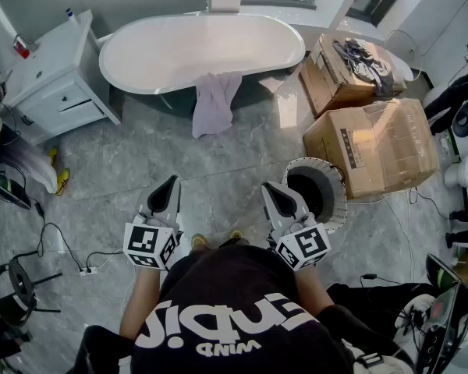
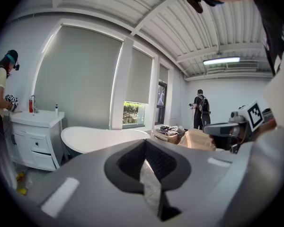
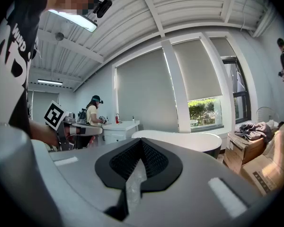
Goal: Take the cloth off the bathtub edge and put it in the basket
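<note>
Both the left hand-held gripper point(image 1: 171, 184) and right hand-held gripper point(image 1: 270, 187) are closed, open floor point(image 1: 179, 158) before cloth point(image 1: 214, 100) on bathtub point(image 1: 179, 49) edge

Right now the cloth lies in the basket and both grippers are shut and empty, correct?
No. The head view shows the cloth hanging over the bathtub edge, not in the basket. Left gripper and right gripper are shut and empty.
</note>
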Tool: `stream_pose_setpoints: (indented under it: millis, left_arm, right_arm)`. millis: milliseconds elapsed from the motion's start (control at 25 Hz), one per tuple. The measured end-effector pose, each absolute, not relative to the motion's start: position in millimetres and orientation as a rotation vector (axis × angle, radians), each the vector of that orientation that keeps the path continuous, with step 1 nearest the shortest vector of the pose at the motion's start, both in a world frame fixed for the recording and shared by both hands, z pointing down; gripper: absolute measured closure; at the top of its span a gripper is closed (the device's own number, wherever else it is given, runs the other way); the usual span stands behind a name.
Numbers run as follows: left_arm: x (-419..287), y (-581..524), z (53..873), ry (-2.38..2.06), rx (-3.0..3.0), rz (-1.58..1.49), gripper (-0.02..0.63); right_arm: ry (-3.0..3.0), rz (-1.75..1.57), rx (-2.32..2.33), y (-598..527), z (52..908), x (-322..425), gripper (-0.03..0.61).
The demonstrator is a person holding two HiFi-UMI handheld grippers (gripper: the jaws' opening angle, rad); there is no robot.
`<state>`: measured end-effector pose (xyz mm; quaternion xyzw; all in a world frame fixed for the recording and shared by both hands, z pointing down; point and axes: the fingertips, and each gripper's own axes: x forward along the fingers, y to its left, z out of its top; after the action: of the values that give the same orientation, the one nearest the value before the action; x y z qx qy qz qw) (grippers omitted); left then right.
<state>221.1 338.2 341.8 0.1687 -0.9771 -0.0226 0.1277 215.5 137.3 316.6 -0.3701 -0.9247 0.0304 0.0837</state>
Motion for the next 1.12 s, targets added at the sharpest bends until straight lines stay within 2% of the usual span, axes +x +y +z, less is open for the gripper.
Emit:
stream_pose_setpoints:
  millis: [840, 1120]
  left_arm:
    - [231, 306, 352, -2.867, 0.321, -0.088, 0.617]
    - [197, 311, 355, -2.876, 0.322, -0.095, 0.617]
  right_arm:
    - [-2.723, 0.130, -1.249, 103, 323, 195, 0.569]
    - [-2.703, 0.127, -1.247, 109, 334, 168, 0.569]
